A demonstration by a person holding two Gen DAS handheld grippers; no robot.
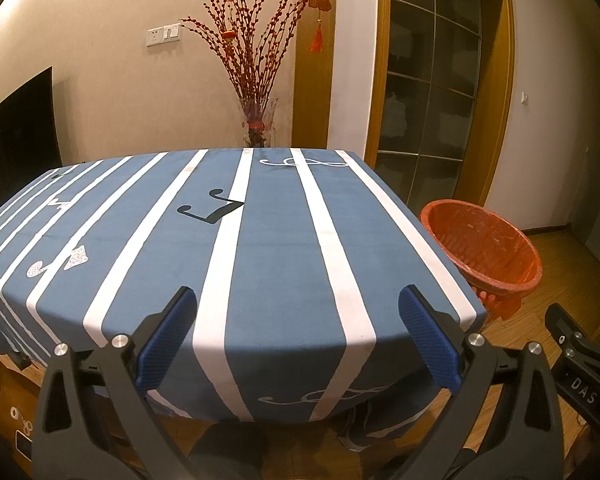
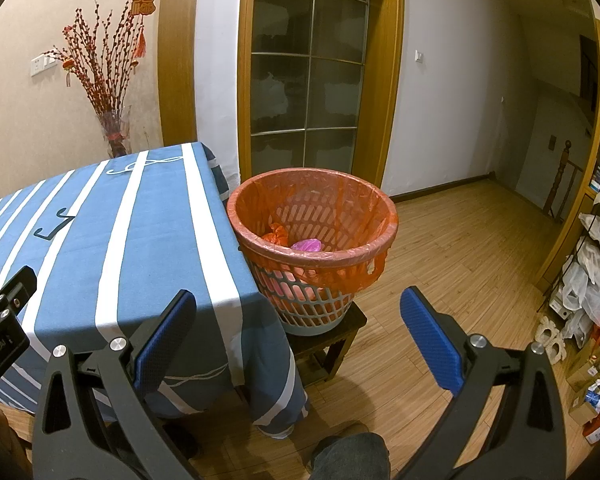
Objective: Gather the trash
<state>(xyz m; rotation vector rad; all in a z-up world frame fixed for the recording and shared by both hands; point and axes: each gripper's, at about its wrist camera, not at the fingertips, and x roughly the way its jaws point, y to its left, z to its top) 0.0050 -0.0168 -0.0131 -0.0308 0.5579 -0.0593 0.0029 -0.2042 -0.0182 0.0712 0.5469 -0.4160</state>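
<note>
A grey waste basket [image 2: 312, 312] lined with an orange bag stands on a low dark stool [image 2: 340, 336] beside the table's right edge; it also shows in the left wrist view [image 1: 480, 248]. Inside lie an orange wad [image 2: 275, 235] and a pink wad [image 2: 307, 245]. My left gripper [image 1: 298, 308] is open and empty above the near edge of the blue striped tablecloth [image 1: 280, 272]. My right gripper [image 2: 298, 308] is open and empty, held in front of the basket and above the table corner. I see no loose trash on the table.
A vase of red branches [image 1: 256, 120] stands behind the table. A glass door with a wooden frame [image 2: 308, 72] is behind the basket. Shelves with bags and boxes [image 2: 588, 288] line the right wall. Wooden floor [image 2: 460, 260] spreads right of the basket.
</note>
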